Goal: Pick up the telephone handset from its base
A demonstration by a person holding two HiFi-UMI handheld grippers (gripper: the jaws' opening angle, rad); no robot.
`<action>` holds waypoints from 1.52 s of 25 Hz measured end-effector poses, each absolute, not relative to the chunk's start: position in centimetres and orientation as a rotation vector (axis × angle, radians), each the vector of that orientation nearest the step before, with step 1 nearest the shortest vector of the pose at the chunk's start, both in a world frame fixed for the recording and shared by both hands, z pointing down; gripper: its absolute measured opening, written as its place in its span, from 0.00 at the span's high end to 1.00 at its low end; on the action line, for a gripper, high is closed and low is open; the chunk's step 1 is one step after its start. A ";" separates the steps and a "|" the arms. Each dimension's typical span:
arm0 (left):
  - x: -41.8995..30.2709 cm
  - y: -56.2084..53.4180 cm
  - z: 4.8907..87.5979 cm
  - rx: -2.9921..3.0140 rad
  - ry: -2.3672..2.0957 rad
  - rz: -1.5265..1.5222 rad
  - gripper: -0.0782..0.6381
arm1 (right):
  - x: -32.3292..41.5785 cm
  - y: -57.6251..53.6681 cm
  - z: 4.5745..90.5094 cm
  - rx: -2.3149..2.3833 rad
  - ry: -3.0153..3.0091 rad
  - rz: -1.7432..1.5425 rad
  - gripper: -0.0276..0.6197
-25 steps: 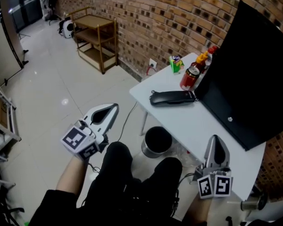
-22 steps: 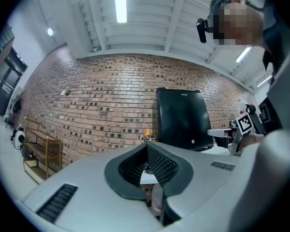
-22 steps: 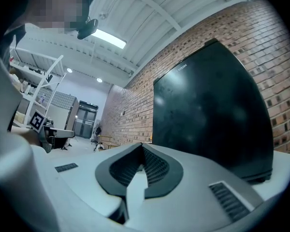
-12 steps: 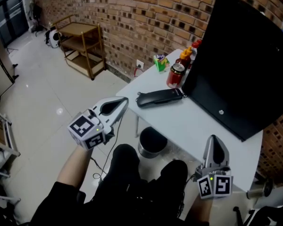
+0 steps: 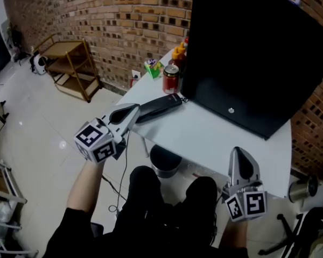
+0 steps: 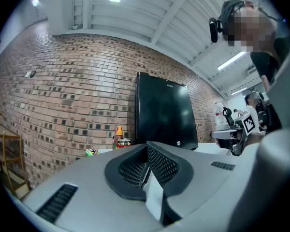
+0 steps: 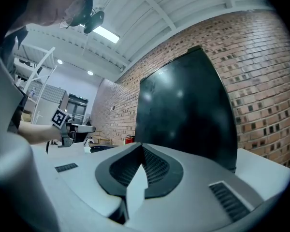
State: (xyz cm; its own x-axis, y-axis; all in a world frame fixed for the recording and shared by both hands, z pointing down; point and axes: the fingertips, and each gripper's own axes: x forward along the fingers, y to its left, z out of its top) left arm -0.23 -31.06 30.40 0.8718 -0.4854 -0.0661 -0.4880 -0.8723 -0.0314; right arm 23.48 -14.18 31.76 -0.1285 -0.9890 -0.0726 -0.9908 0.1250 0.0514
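Just beyond the clenched, empty left hand-held gripper (image 5: 132,110) lies the telephone handset (image 5: 160,106).

The left gripper (image 5: 133,110) has moved right to the table (image 5: 215,138) edge. Its tip is now just beside the telephone handset (image 5: 160,106)

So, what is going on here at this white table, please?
A seated person holds a two-jaw gripper in each hand at a white table. The left gripper, jaws shut and empty, points at the near end of the black telephone, which lies flat on the table; I cannot tell whether it touches. The right gripper, also shut and empty, is at the table's near edge, away from the telephone. Nothing is lifted yet. A red can and a big black screen stand behind.
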 end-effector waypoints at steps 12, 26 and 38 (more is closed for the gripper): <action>6.0 -36.0 33.1 -2.991 0.448 -0.535 0.54 | 26.5 -12.8 32.6 -2.146 2.291 0.133 0.94; 8.6 -37.2 39.1 -2.916 0.285 -1.100 0.42 | 27.0 -12.7 33.2 -2.153 2.283 0.111 0.94; 9.0 -37.7 39.4 -2.922 0.263 -1.143 0.51 | 26.8 -13.6 33.9 -2.150 2.290 0.094 0.94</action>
